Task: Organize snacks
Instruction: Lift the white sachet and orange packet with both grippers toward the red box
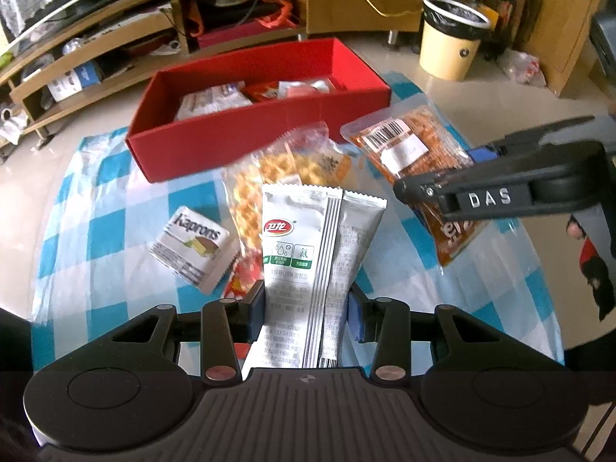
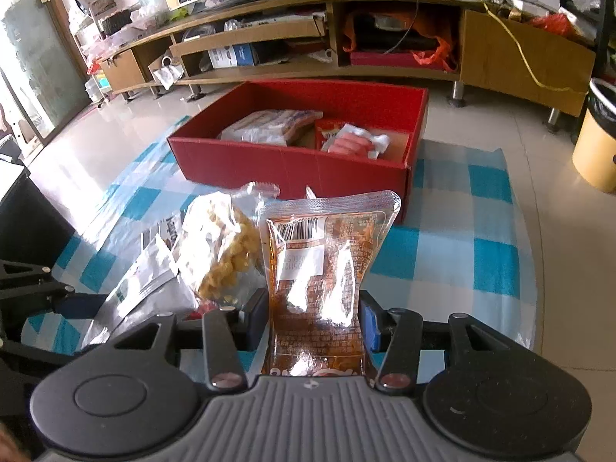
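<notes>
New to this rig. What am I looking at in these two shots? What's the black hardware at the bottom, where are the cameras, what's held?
No robot arm here: a person holds one two-finger gripper in each hand, and a fisheye camera on each looks forward along its fingers. The black hardware at the bottom of each picture is that gripper's own body.

The left wrist view shows the left gripper, jaws shut on a silver snack packet. The right wrist view shows the right gripper, jaws shut on an orange sauce pouch.

Ahead lies a blue checked cloth on the floor with a red box on it, already holding a few snacks. Loose on the cloth: a Kaprons wafer pack and a clear bag of yellow snacks.
</notes>
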{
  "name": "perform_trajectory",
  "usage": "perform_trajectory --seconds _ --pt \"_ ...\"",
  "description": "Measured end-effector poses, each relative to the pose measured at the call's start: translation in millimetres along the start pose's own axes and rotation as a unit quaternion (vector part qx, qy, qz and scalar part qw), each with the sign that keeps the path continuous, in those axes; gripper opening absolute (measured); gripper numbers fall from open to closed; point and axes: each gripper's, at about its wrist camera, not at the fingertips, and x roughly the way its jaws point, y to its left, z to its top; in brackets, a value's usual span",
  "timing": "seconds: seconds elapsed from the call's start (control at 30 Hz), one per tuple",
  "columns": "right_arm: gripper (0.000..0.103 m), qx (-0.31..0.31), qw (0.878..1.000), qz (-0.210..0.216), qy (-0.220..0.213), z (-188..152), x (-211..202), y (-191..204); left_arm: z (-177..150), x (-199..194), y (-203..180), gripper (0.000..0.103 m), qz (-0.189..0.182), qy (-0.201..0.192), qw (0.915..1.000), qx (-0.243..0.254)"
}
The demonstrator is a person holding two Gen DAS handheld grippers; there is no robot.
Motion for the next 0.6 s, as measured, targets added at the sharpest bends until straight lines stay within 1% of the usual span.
perform_trajectory --seconds 0.27,0.6 --pt "0.045 0.007 1.000 0.006 -0.016 13 -4 -1 17 0 13 0.050 0.003 -0.012 0.9995 -0.029" --pt "0.045 0.017 0.999 0.015 -0.031 23 -7 -3 33 -2 16 0.050 0.001 -0.025 0.9986 -0.047"
